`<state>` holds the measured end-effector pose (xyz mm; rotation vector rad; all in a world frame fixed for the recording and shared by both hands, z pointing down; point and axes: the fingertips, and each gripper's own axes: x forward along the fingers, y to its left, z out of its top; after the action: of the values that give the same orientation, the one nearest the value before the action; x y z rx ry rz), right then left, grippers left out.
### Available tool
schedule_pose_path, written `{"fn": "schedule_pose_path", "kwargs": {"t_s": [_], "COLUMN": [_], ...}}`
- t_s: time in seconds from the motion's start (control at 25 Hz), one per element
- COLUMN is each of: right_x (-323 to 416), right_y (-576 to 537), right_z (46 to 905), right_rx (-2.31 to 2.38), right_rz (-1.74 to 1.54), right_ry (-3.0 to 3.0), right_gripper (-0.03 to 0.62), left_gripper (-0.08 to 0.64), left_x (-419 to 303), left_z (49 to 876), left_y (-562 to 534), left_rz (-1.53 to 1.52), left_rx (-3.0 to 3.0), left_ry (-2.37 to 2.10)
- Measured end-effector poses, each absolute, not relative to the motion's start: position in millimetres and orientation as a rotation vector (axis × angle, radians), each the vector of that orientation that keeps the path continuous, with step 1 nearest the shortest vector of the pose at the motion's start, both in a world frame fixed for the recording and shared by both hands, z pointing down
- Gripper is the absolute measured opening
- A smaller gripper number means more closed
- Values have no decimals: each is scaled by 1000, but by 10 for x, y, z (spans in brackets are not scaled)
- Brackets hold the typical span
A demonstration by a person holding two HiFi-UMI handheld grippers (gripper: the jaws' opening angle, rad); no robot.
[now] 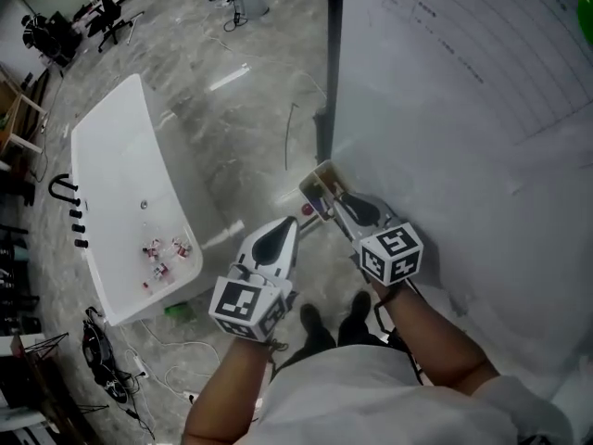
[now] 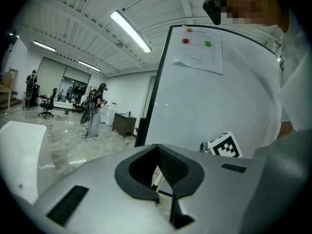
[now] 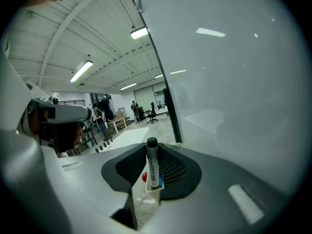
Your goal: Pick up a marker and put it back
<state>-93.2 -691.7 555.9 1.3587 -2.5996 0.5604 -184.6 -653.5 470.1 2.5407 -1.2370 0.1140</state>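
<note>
Between the right gripper's tips: black-capped white marker (image 3: 152, 167) with a blue label, upright, lower end seated in a small clear plastic holder (image 3: 146, 193)
Marker axis: vertical, in line with the jaws, cap up at the jaw tips
Right gripper (image 3: 152, 149): jaws part-closed and the pads look pressed on the marker from both sides, so I read it as gripped, though the holder bears it too
Nearer hand: right, on the marker
Left gripper (image 2: 158, 168): beside the right one, toward the lower left in the head view, jaws a little apart with nothing between them, only floor and a thin white leg through the gap
Coming move (judged): a straight pull along the marker's axis to clear the holder, or a release if it is being put back; can't tell which
Beside marker: small red round thing (image 3: 145, 177) just left of it, behind the holder wall; what it is, unclear
Right side: big white whiteboard (image 3: 234, 82) close along the right jaw, could scrape
Farther out: long white table (image 1: 120, 193), well apart on the grey marble floor (image 1: 250, 119)
</note>
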Motion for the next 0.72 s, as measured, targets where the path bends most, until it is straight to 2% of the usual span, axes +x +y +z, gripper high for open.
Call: {"fn": "schedule_pose_path", "kwargs": {"t_s": [0.32,0.64,0.72], "right_x": [-950,-886,-875], "right_y": [-6856,-6789,-6760], "right_z": [6029,5679,5489], "right_rx": [1329,1357,1365], "right_rz": [646,585,550], "right_ry": [-2550,-2595,-2624], "right_gripper": [83,97,81], "left_gripper": [5,5,5], "left_x": [-1951,-1904,-1874], "left_z": [4944,4765,4659], "left_y": [-6522,-6475,-6446], "left_rz": [141,100,83], "left_rx": [2492,2517,2534], "left_ry": [-1267,-1280,-1281]}}
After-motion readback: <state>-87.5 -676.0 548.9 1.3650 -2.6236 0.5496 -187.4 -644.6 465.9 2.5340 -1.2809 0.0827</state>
